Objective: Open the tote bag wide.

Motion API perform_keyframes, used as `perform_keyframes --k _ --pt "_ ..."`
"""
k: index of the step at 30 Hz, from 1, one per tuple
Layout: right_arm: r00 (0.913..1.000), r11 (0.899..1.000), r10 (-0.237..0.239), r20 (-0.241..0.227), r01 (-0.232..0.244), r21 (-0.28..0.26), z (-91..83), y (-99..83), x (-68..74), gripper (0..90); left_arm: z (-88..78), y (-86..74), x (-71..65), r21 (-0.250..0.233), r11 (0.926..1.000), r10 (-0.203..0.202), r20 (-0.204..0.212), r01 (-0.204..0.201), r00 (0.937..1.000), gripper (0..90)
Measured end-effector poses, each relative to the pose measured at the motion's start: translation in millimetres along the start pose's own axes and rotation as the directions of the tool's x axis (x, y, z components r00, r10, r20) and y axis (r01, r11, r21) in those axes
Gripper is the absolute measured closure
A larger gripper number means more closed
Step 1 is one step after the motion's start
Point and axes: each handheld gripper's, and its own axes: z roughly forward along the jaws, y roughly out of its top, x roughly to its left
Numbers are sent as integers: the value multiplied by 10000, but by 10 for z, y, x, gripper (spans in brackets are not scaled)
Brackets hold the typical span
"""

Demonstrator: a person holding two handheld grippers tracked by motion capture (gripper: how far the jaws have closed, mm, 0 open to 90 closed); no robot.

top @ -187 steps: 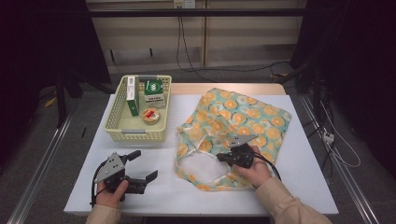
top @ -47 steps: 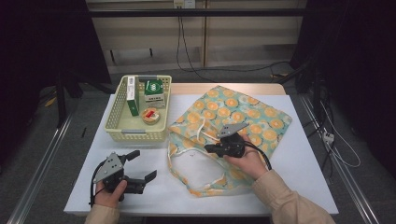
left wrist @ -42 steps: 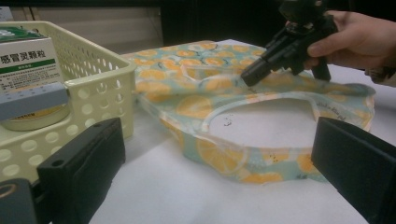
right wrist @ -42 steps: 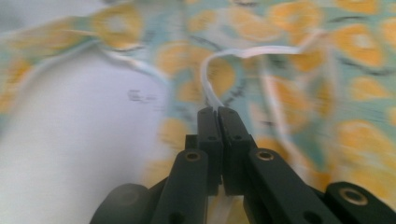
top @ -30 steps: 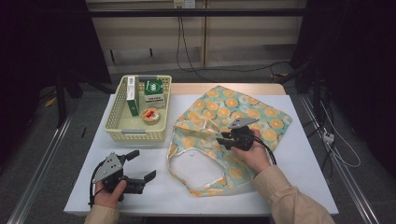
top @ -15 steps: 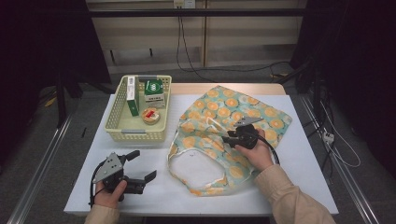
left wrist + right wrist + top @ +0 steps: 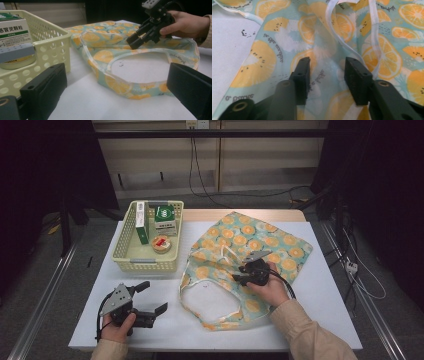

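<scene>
The right gripper (image 7: pixel 239 274) is hovering over the bag (image 7: pixel 287 37), jaws part-open with fabric between them but ungripped — it has drifted up from the mouth, which now lies spread wider. The left gripper (image 7: pixel 154 299) is resting slack — jaws wide apart.

I see pale-yellow perforated plastic basket (image 7: pixel 131 251) near table's (image 7: pixel 330 315) far-left corner; inside: green-white boxes (image 7: pixel 164 218), round red-topped tin (image 7: pixel 161 243).

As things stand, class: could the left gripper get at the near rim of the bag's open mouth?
Probably yes. The left gripper rests with jaws open on the table, pointing toward the fruit-print bag; bare tabletop lies between them, and the basket sits off to one side.
</scene>
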Motion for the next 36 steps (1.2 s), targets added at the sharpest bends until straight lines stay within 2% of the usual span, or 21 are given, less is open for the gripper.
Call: perform_keyframes --k 4,5,9,10,11,14,19,20,24,27,29,33,36 --pt "10000 10000 10 96 -9 -77 -1 -5 -24 732 3 -1 2 7 10000 22 -2 -22 10000 27" --pt "9999 9999 135 56 -134 -96 0 -6 -28 767 6 -3 -1 8 10000 -19 7 19 10000 28" --pt "9995 9996 246 199 -244 -105 5 -2 -34 858 5 2 -5 10 10000 6 14 -6 10000 27" --pt "9995 9997 236 208 -233 -119 7 -1 -39 869 6 0 -3 3 10000 -21 22 21 10000 28" --pt "9995 9996 240 202 -237 -123 8 0 -43 879 3 2 8 29 9999 129 -11 -129 9999 28" --pt "9991 9991 406 154 -405 -103 2 4 -54 900 2 2 0 -14 10000 -26 26 26 10000 28" --pt "9912 9918 1140 -669 -1175 -498 -116 64 -79 900 -1 1 10 21 10000 73 -21 -73 10000 28" --pt "9908 9916 1143 -725 -1183 -527 -157 90 -75 900 1 -1 4 14 10000 -47 -10 47 10000 27" --pt "9898 9887 1042 -967 -1137 -974 -335 218 -75 900 5 7 -6 -32 10000 -25 -8 25 10000 27" --pt "9923 9855 1001 -725 -1089 -1302 -435 288 -120 900 6 10 -10 -51 10000 -24 -4 24 10000 27" --pt "9940 9844 1023 -397 -1069 -1399 -462 308 -191 900 4 11 -9 -61 10000 -29 -13 29 10000 27" --pt "9881 9773 1531 -158 -1538 -1458 -436 273 -367 894 2 12 0 -76 10000 -40 -15 40 10000 27" --pt "9855 9784 1675 254 -1630 -1273 -378 216 -474 893 0 12 7 -76 10000 3 -31 -3 10000 27"
